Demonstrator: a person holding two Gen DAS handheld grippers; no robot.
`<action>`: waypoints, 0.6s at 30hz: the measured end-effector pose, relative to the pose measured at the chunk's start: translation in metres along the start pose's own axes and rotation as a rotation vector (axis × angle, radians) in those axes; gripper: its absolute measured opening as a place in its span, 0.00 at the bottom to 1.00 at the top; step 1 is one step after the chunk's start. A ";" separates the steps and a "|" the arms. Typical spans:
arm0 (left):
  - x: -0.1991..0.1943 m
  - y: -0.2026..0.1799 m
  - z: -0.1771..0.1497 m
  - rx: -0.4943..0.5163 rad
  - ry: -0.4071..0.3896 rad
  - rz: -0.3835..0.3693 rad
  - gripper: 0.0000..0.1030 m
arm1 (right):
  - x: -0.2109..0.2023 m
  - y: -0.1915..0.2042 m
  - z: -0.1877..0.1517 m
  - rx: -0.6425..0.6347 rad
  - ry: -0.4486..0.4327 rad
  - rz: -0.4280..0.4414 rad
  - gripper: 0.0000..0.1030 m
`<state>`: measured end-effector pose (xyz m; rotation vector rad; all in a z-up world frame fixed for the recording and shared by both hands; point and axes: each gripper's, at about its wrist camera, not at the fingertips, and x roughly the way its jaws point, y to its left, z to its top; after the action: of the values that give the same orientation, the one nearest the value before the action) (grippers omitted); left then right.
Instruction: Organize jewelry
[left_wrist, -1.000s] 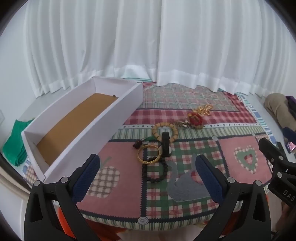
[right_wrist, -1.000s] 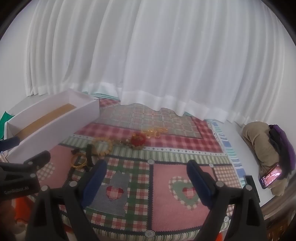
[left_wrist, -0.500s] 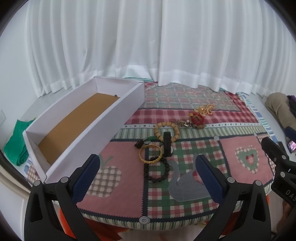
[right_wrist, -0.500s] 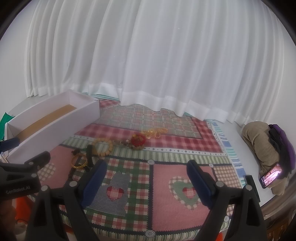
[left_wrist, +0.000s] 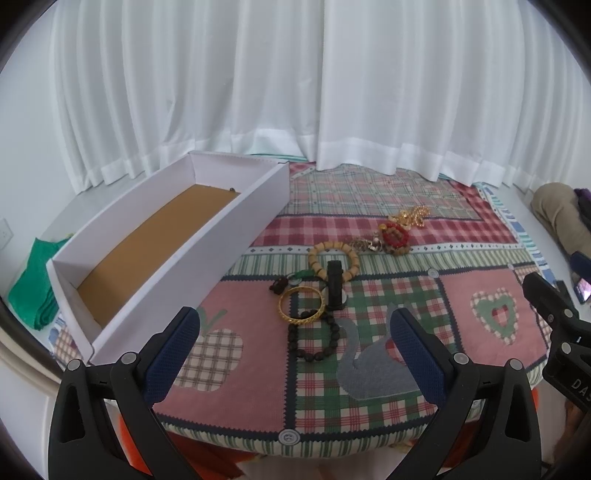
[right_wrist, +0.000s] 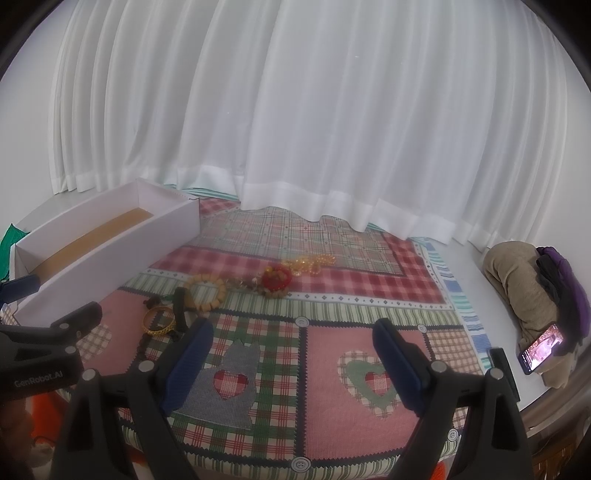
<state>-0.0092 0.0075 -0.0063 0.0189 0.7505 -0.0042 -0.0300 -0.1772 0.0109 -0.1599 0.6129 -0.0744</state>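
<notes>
Jewelry lies in a loose line on a patchwork cloth (left_wrist: 240, 373): a dark bead bracelet (left_wrist: 314, 339), a gold bangle (left_wrist: 301, 305), a black band (left_wrist: 334, 283), a wooden bead bracelet (left_wrist: 333, 258), a red bead piece (left_wrist: 396, 236) and a gold chain (left_wrist: 413, 216). A long white box (left_wrist: 236, 236) with a brown floor lies to their left. My left gripper (left_wrist: 293, 352) hovers open just short of the dark bead bracelet, holding nothing. My right gripper (right_wrist: 291, 360) is open and empty over the heart patches, right of the gold bangle (right_wrist: 159, 320) and wooden bracelet (right_wrist: 205, 291).
White curtains (left_wrist: 295, 92) hang right behind the cloth. A green fabric (left_wrist: 29, 280) lies left of the box. At the far right are bundled clothes (right_wrist: 524, 284) and a lit phone (right_wrist: 541, 347). The cloth's front edge (left_wrist: 288, 437) is close below my grippers.
Both views have shifted only slightly; the jewelry and the box lie as before. Both grippers stay open and empty.
</notes>
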 end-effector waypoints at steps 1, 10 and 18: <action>-0.001 0.000 -0.001 0.001 0.000 0.000 1.00 | 0.000 0.000 -0.001 0.000 -0.001 0.001 0.87; 0.003 -0.002 0.002 0.003 0.005 0.001 1.00 | -0.001 0.001 0.000 0.002 -0.001 0.002 0.88; 0.002 -0.002 0.001 0.007 0.007 0.004 1.00 | -0.001 0.000 0.000 0.001 -0.003 0.002 0.87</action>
<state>-0.0068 0.0051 -0.0073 0.0269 0.7573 -0.0023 -0.0310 -0.1768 0.0113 -0.1583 0.6100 -0.0726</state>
